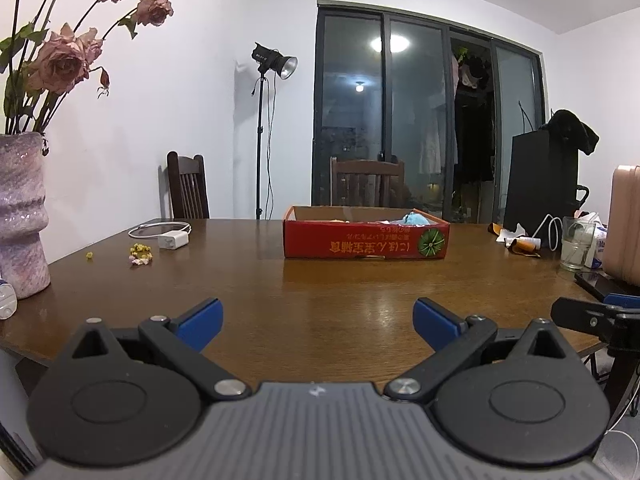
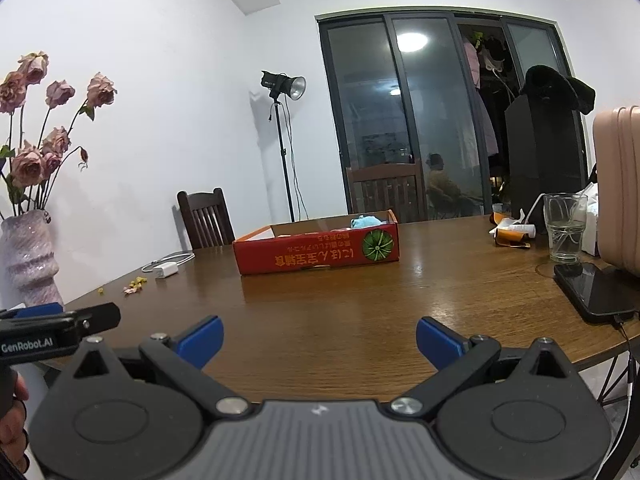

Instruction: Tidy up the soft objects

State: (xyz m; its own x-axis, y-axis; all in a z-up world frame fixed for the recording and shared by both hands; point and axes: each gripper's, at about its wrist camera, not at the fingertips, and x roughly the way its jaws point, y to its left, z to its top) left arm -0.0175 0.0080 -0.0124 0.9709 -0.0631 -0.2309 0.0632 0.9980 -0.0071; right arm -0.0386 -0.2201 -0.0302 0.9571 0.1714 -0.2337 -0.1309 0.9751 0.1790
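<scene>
Blue fingers of the left gripper spread wide with nothing between them, right gripper wide too, both over the brown table, red box at twelve o'clock, blue soft toy inside it, pink vase at nine o'clock

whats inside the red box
A light blue soft item pokes above the rim at the right end of the red box. A sliver of something pale orange shows beside it. The front wall hides the floor and anything else.

wooden table with red box, vase
</scene>
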